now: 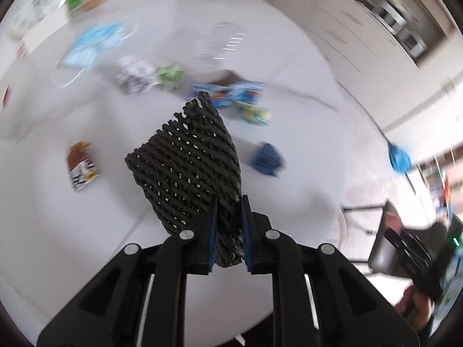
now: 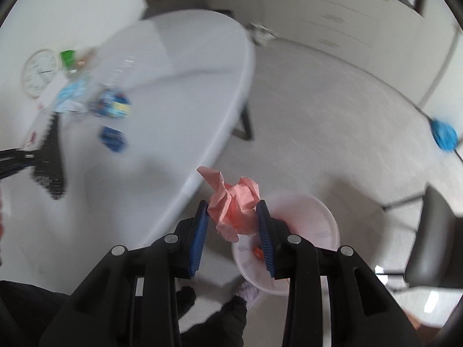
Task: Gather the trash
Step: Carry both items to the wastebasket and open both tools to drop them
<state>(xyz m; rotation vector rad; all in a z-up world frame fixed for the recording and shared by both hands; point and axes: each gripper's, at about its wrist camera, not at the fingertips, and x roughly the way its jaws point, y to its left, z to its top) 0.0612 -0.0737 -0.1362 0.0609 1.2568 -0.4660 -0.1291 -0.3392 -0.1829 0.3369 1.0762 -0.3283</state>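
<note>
The left gripper [image 1: 228,202] clamps a black foam net [image 1: 188,159] above the white table [image 1: 289,173]; the litter beyond is motion-blurred. In the right wrist view, the right gripper [image 2: 233,208] pinches crumpled pink paper [image 2: 235,205] above the white bin [image 2: 315,217], whose contents are largely hidden.

White round table [image 1: 289,66] strewn with wrappers [image 1: 227,94], face masks [image 1: 92,43].
</note>
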